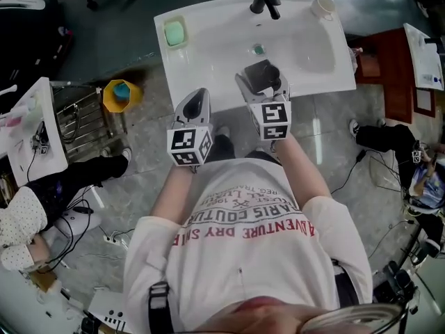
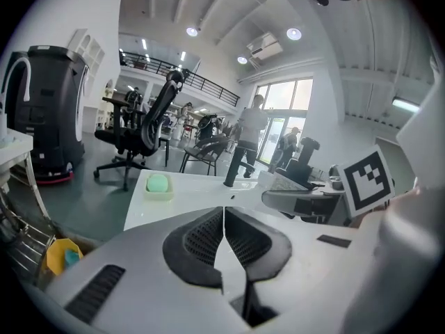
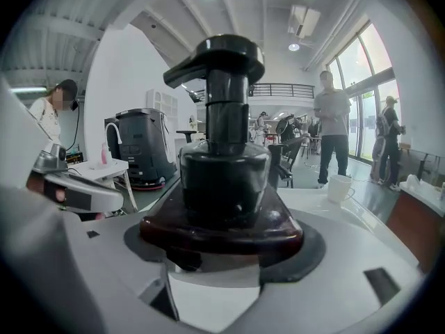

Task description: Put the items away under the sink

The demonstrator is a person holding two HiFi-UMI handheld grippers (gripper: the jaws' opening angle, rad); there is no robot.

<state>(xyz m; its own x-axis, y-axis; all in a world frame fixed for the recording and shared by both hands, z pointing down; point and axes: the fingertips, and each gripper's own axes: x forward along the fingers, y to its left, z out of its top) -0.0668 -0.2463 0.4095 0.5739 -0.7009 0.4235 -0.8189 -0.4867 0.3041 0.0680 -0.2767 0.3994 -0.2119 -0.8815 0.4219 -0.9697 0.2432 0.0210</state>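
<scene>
Transport step, by my read; right gripper (image 1: 263, 89) clamped on dark pump dispenser bottle (image 3: 222, 158), upright over front part of white sink (image 1: 208, 68); left gripper (image 2: 224, 239) pinched together, holding nothing, just beside; soap dish (image 1: 174, 32) and mug (image 1: 322, 6) sit on the sink top; next move likely needs lowering the bottle below the sink, a spot not in view.

The person holds both forearms forward, side by side. The left gripper (image 1: 198, 97) (image 2: 224, 218) has its jaws pressed together with nothing between them. The right gripper (image 1: 263, 89) (image 3: 222, 245), slightly further ahead, clamps a dark pump bottle (image 3: 224, 179) upright between its jaws
</scene>
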